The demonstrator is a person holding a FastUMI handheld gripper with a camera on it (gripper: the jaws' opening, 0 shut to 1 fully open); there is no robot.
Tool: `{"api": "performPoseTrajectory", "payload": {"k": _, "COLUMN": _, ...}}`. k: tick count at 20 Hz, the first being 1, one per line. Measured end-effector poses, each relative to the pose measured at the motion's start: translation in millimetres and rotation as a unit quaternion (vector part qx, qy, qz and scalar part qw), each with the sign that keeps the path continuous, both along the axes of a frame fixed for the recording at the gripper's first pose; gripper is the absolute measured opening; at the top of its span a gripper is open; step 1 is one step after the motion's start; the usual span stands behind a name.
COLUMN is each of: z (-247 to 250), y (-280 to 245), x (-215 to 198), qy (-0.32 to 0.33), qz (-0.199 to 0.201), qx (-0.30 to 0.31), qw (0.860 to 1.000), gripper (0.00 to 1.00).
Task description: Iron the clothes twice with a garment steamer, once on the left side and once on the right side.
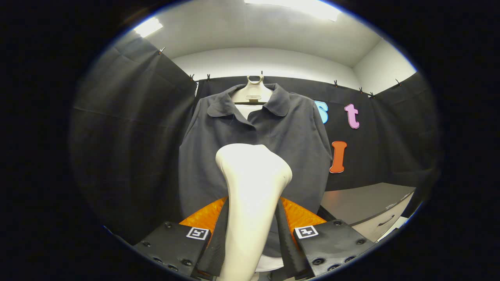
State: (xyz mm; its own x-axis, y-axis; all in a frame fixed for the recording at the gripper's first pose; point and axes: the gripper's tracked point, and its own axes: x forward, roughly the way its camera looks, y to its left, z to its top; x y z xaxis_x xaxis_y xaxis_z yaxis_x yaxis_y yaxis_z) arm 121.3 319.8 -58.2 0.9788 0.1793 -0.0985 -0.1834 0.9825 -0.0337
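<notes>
A dark grey collared shirt (218, 156) hangs on a pale hanger (253, 91) against the black booth wall, straight ahead of me. My gripper (252, 224) is shut on the cream garment steamer (252, 183), both fingers (218, 230) pressing its handle from either side. The steamer's broad head rises between the fingers and points at the lower middle of the shirt front. It hides that part of the shirt. I cannot tell whether the head touches the fabric.
A grey cabinet top (363, 203) with a drawer handle (386, 220) stands low to the right of the shirt. Black cloth walls close in on the left and right. White ceiling with lights is overhead.
</notes>
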Motion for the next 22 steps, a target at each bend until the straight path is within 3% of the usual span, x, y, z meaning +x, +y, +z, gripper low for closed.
{"api": "performPoseTrajectory", "payload": {"k": 12, "z": 9.6, "y": -56.4, "x": -21.1, "qy": -0.01, "qz": -0.035, "qx": 0.003, "qw": 0.999, "gripper": 0.65}}
{"api": "performPoseTrajectory", "payload": {"k": 22, "z": -0.7, "y": -71.4, "x": -24.4, "qy": 0.002, "qz": -0.044, "qx": 0.011, "qw": 0.999, "gripper": 0.65}}
